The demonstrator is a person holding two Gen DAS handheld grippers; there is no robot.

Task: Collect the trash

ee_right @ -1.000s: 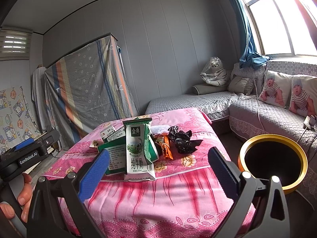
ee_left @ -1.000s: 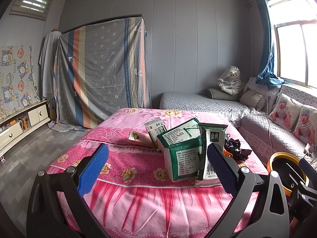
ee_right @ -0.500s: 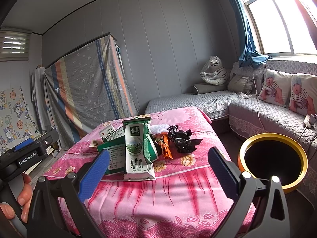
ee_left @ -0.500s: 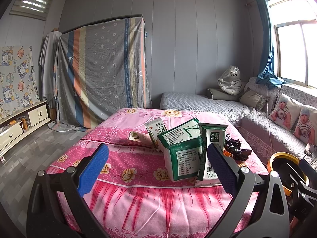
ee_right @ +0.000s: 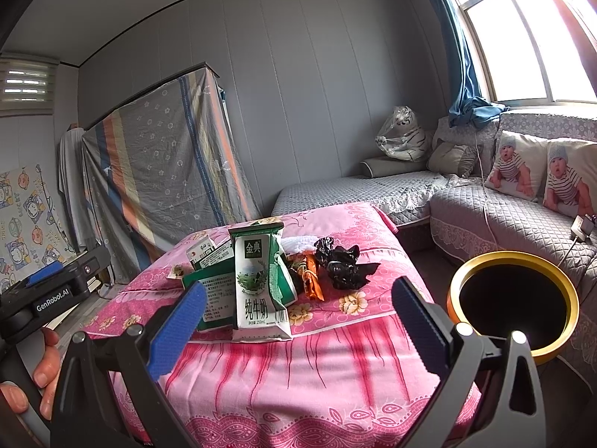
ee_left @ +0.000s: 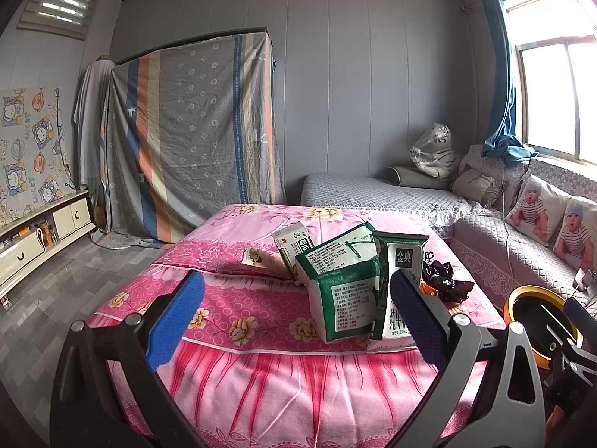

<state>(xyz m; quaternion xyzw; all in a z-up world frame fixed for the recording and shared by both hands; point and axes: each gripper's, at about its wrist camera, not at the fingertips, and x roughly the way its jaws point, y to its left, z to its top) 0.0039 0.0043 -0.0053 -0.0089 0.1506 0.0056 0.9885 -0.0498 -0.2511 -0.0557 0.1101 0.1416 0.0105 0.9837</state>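
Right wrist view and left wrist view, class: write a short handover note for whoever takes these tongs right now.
Left tongs: open, empty, held short of the pink table.
Right tongs: open, empty, facing the same table.
Trash, all on the table: upright milk carton, dark green carton, small white carton, flat wrapper, orange wrapper, black crumpled wrapper.
Bin: gold-rimmed, right of the table; no trash visible inside.
Done: nothing collected.
Left: every piece; the milk carton is probably the easiest start.
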